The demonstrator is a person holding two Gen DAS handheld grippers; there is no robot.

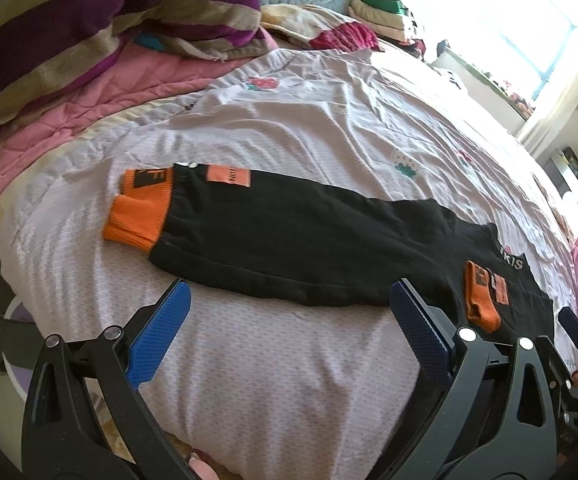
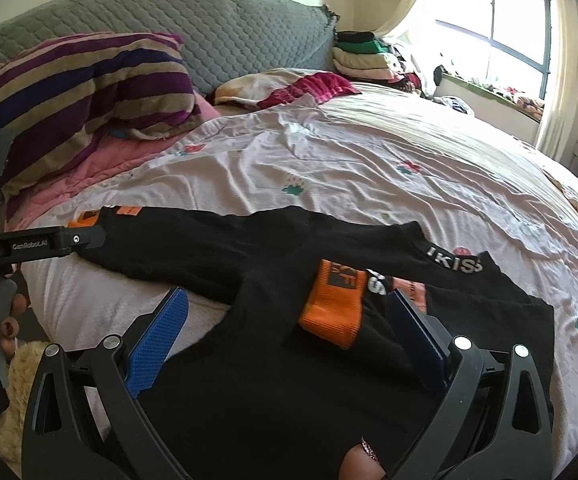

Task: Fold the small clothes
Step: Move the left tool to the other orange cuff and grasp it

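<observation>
Both grippers have their jaws spread wide, gripping nothing. Beyond the left gripper (image 1: pixel 289 320) fingertips, the black knit top with orange ribbed cuffs (image 1: pixel 309 236) lies flat on the pale floral bedsheet (image 1: pixel 309 120), one sleeve extended. Between the right gripper (image 2: pixel 289 320) jaws lies its body with one folded-in cuff (image 2: pixel 333 304).

shirt hem (image 2: pixel 289 420) — cut off, patch print (image 2: pixel 339 276) — unreadable
</observation>
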